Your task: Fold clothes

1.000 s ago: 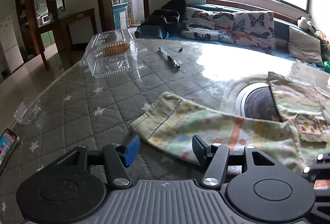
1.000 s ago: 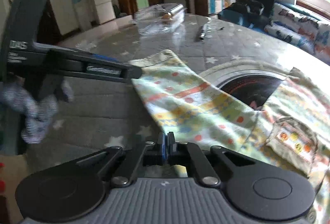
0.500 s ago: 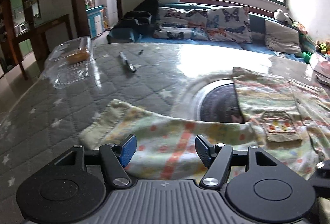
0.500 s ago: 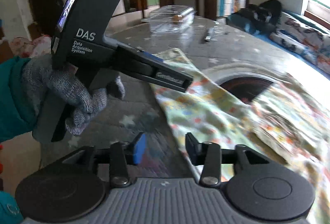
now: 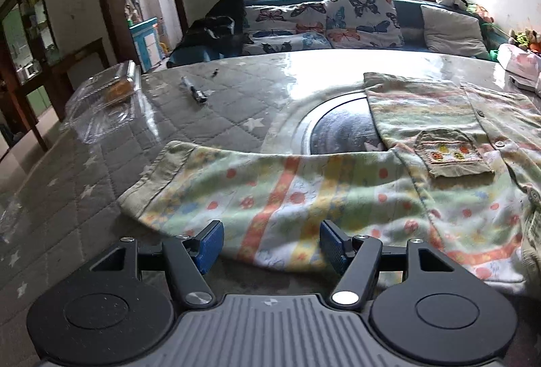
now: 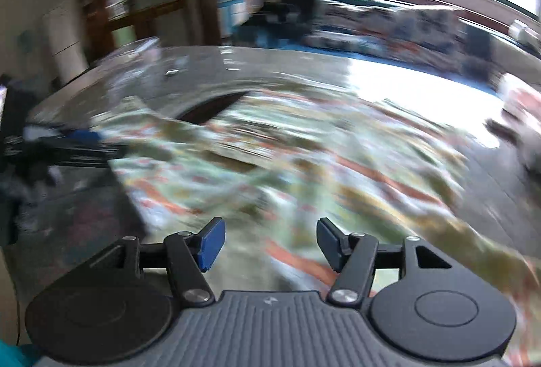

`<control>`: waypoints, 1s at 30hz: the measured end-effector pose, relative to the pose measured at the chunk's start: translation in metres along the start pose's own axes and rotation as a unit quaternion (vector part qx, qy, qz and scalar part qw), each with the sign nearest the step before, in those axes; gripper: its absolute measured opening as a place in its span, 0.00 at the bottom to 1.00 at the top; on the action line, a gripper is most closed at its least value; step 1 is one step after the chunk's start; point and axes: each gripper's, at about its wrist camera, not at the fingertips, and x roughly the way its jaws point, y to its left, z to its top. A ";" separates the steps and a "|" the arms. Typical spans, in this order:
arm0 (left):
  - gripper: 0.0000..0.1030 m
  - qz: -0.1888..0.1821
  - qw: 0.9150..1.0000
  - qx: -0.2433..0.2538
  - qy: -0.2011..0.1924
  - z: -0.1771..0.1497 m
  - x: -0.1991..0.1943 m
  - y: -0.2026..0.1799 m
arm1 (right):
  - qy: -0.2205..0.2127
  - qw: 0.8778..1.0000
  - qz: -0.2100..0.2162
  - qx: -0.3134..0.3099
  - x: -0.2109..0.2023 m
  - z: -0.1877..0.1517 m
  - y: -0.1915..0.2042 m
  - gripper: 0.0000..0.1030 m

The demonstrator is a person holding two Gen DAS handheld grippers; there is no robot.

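Note:
A pale shirt (image 5: 304, 194) with coloured stripes and dots lies flat on the grey quilted table (image 5: 94, 171). Its sleeve stretches to the left and a chest pocket (image 5: 453, 157) faces up. My left gripper (image 5: 270, 243) is open just over the sleeve's near edge, with the pads not pressing the cloth. The right wrist view is blurred by motion. There my right gripper (image 6: 268, 242) hovers over the shirt (image 6: 304, 164) with its jaws opening and nothing gripped. The left gripper (image 6: 67, 147) shows at the left edge of that view.
A clear plastic box (image 5: 104, 100) and a pen (image 5: 196, 91) lie at the table's far left. A dark round inset (image 5: 341, 133) sits in the tabletop beside the shirt. A sofa with butterfly cushions (image 5: 338, 25) runs behind, and a pink-white item (image 5: 520, 63) lies far right.
My right gripper went from shut to open and swung rightward over the shirt, away from the left gripper. My left gripper shifted right along the sleeve and came lower.

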 end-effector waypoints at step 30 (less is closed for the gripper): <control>0.86 -0.121 0.990 0.069 -0.021 0.038 -0.033 -0.122 | -0.042 0.937 -0.293 0.184 -0.082 -0.088 -0.197 0.69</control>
